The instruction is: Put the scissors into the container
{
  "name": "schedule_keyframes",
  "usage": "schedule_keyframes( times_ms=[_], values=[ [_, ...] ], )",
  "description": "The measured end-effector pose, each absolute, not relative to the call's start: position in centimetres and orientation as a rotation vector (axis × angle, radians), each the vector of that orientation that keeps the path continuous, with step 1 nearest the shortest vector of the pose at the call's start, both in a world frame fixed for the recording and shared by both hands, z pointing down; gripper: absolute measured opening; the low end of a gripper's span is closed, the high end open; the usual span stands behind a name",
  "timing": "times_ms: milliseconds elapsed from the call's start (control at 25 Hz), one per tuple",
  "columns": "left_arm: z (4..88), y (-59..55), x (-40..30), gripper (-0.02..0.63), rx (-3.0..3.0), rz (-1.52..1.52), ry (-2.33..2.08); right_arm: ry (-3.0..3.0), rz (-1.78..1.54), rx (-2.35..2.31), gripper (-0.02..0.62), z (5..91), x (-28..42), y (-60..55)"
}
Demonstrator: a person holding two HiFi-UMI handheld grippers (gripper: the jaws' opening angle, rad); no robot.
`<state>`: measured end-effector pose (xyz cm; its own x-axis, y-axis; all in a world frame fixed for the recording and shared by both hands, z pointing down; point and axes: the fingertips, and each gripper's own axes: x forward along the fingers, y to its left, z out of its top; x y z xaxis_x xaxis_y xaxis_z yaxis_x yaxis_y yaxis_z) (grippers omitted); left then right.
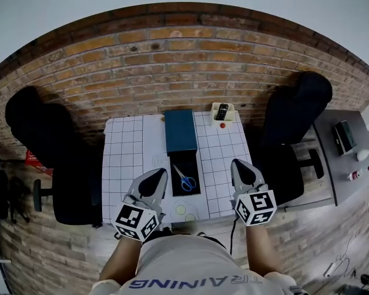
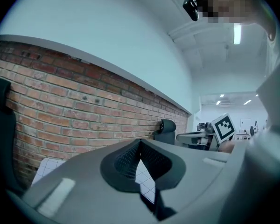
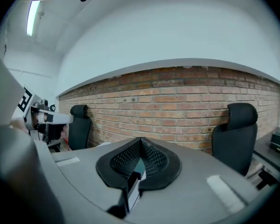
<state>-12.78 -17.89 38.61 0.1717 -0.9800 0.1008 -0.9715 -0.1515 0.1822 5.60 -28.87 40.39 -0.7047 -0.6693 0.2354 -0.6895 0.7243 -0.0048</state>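
The scissors (image 1: 185, 180) lie flat on a shallow black tray (image 1: 195, 163) in the middle of the gridded table (image 1: 126, 146). The tray's far edge touches a closed teal box (image 1: 181, 129). The scissors' long axis runs roughly away from the person. The blue handle loops sit at the near end and the blades point toward the far side, leaning a little to the left. Both tools hover over the near edge of the table, one on each side of the tray, with the scissors ahead of them and between them. The left gripper (image 1: 158, 176) has its tip just beside the tray's left edge, level with the handles. The right gripper (image 1: 238, 166) stands well apart, across a stretch of bare grid (so the left one looks the nearer of the two). In the left gripper view the left gripper's (image 2: 140, 143) jaws are pressed together at the tip with nothing between them, and only brick wall and table show past them. The right gripper view shows the same for the right gripper (image 3: 141, 141), closed and empty. If the black tray is the container, the scissors already rest in it. If the teal box is meant, the likely reach would be short, inward from the left and onto the handle end.
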Motion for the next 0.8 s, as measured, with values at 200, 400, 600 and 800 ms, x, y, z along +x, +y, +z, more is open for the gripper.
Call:
schedule_keyframes(
  times_ms=[200, 400, 600, 800],
  values=[
    [38.1, -18.5, -10.9, 0.002, 2.286, -0.044, -1.862, -2.728, 0.159, 1.136, 0.015, 39.9, 7.8, -28.3],
    [38.1, -18.4, -9.4, 0.002, 2.310, -0.025, -1.839, -2.729, 0.172, 1.151, 0.015, 40.2, 9.1, -27.5],
    [38.2, -18.1, -9.1, 0.002, 2.305, -0.016, -1.838, -2.728, 0.180, 1.139, 0.015, 40.4, 9.1, -27.3],
    [38.4, -17.5, -9.6, 0.002, 2.289, -0.015, -1.845, -2.729, 0.184, 1.109, 0.015, 40.7, 8.2, -26.7]
  ],
)
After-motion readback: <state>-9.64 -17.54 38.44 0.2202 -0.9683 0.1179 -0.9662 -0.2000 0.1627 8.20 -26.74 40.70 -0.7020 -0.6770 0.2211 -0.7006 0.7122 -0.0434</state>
